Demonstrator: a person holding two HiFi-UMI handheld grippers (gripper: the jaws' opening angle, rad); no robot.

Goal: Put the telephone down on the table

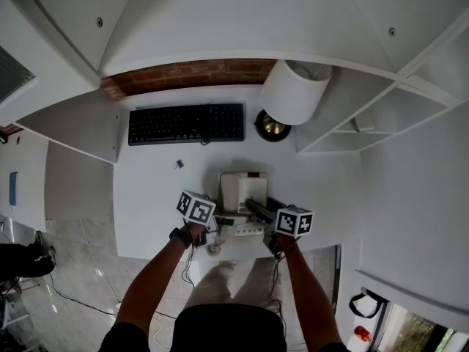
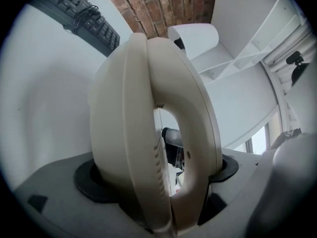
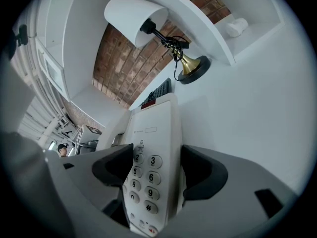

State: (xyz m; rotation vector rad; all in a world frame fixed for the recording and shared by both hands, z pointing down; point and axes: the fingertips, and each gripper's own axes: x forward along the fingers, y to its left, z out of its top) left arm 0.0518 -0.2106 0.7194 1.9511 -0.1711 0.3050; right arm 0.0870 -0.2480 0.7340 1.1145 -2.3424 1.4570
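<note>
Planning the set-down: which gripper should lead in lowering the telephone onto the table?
Right, probably: the right gripper clamps the telephone across its keypad body; the left gripper is shut on the handset side, which might lift off.

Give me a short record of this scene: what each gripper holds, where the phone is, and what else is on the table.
left gripper: shut on the phone, handset side
right gripper: shut on the phone, keypad side
phone position: over the table, near its front edge; contact cannot be told
also on table: keyboard and lamp, both at the back
task state: phone not yet released
</note>
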